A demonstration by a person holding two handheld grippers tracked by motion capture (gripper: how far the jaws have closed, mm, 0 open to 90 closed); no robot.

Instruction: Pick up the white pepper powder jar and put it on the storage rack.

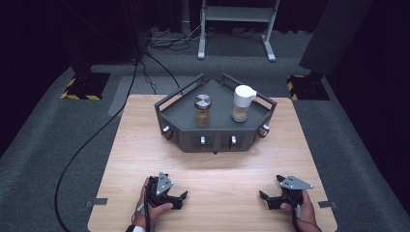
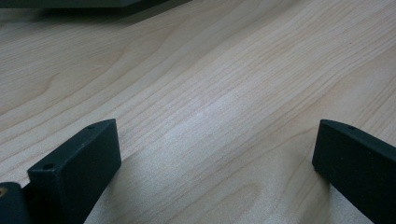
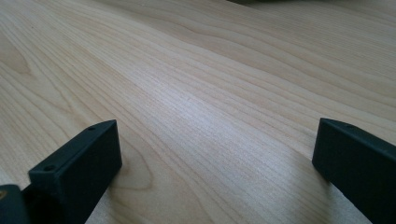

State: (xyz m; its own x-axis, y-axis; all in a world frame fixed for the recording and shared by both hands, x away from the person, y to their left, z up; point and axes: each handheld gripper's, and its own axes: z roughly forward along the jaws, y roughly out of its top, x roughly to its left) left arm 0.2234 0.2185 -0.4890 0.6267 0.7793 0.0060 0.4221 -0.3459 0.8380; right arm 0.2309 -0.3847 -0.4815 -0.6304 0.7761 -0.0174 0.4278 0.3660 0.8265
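A dark grey angular tray [image 1: 179, 116] stands at the far middle of the wooden table [image 1: 140, 159]. On it are a glass jar with a metal lid [image 1: 202, 110] and a jar with a white cap [image 1: 241, 103], both upright. My left gripper [image 1: 179, 195] rests near the front left of the table, held by a hand, open with nothing between its jaws [image 2: 217, 154]. My right gripper [image 1: 270, 191] rests near the front right, also open and empty [image 3: 217, 154]. Both lie well short of the tray.
A black cable [image 1: 82, 150] runs over the grey floor left of the table. A metal stand [image 1: 237, 29] is behind the table. Two black posts on hazard-striped bases [image 1: 84, 87] flank the far corners. Bare wood lies between grippers and tray.
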